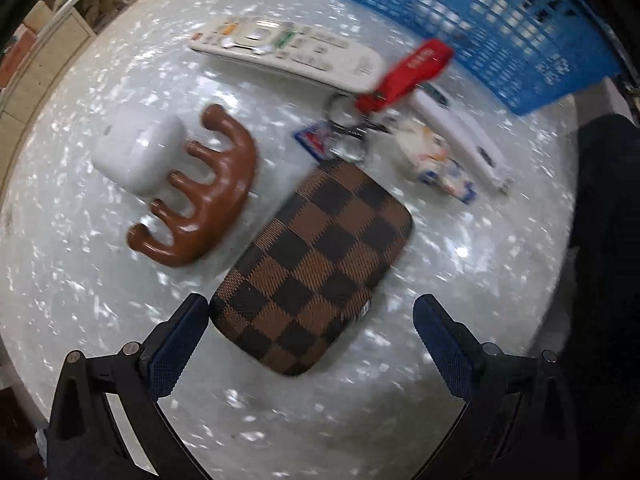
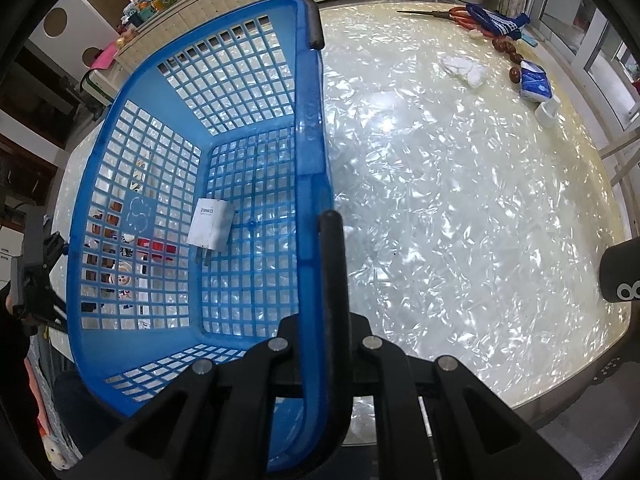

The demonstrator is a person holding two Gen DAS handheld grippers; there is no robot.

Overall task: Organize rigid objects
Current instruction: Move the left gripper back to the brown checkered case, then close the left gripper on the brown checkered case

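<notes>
In the left wrist view my left gripper (image 1: pixel 310 338) hangs open, pointing down over a brown checkered case (image 1: pixel 316 268) whose near end lies between the fingertips, untouched. Beyond it lie a brown wooden comb-shaped piece (image 1: pixel 204 196), a white earbud case (image 1: pixel 138 148), a white remote (image 1: pixel 288 50), a red key fob with rings (image 1: pixel 404 76), a small printed pack (image 1: pixel 436 160) and a white stick-shaped thing (image 1: pixel 464 132). My right gripper (image 2: pixel 320 264) is shut on the rim of the blue basket (image 2: pixel 192 184), which is tilted. A white plug adapter (image 2: pixel 212 226) lies inside it.
The pearly table (image 2: pixel 460 200) spreads wide on the right of the basket. At its far edge sit scissors (image 2: pixel 448 14), a blue cloth (image 2: pixel 496 20), a white rag (image 2: pixel 464 68), a tissue pack (image 2: pixel 534 82) and a small white cup (image 2: pixel 548 112). Shelves stand behind.
</notes>
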